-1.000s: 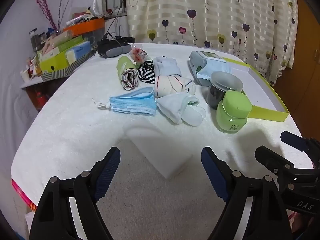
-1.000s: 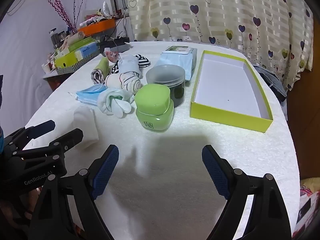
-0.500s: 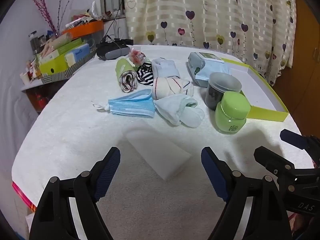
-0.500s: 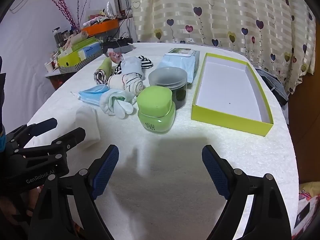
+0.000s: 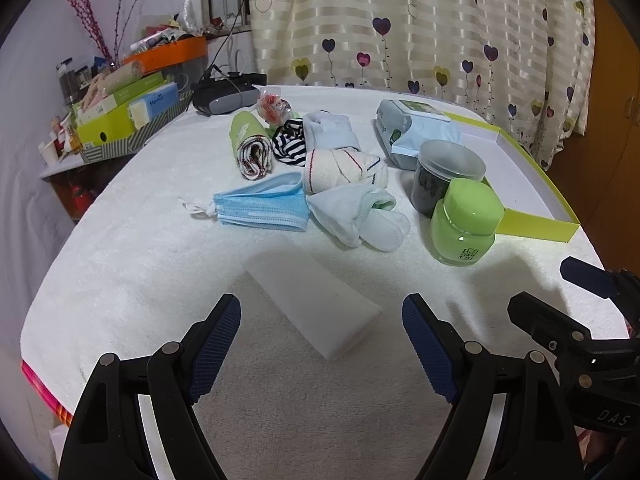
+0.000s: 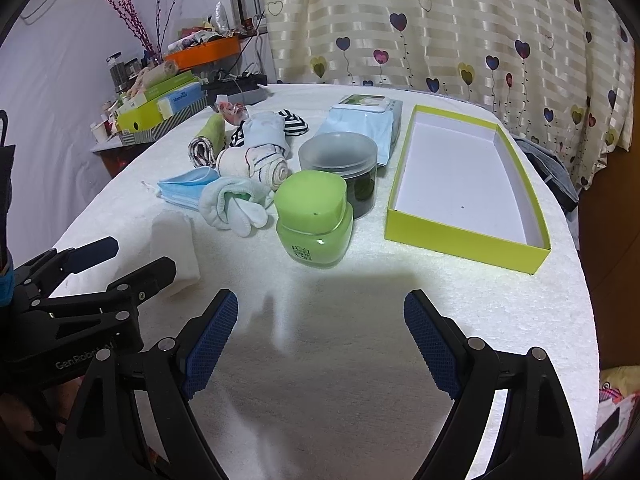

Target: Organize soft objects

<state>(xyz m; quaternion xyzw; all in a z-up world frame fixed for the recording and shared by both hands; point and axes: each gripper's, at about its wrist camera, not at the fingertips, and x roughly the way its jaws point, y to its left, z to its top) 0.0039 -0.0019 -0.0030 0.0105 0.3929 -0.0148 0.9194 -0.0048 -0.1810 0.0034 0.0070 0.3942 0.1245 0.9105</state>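
A white sponge block lies on the white towel just ahead of my open, empty left gripper; it also shows in the right wrist view. Behind it lie a blue face mask, a pale sock bundle, a rolled striped sock, a green-and-striped roll and a black-striped sock. An empty yellow-green box sits on the right. My right gripper is open and empty over bare towel near the front edge.
A green jar and a dark lidded jar stand left of the box. A wet-wipes pack lies behind them. A cluttered side shelf stands at the far left. A heart-pattern curtain hangs behind.
Both grippers have drawn back and risen slightly, so the objects look a little farther away. Nothing was taken hold of and nothing on the table has moved.
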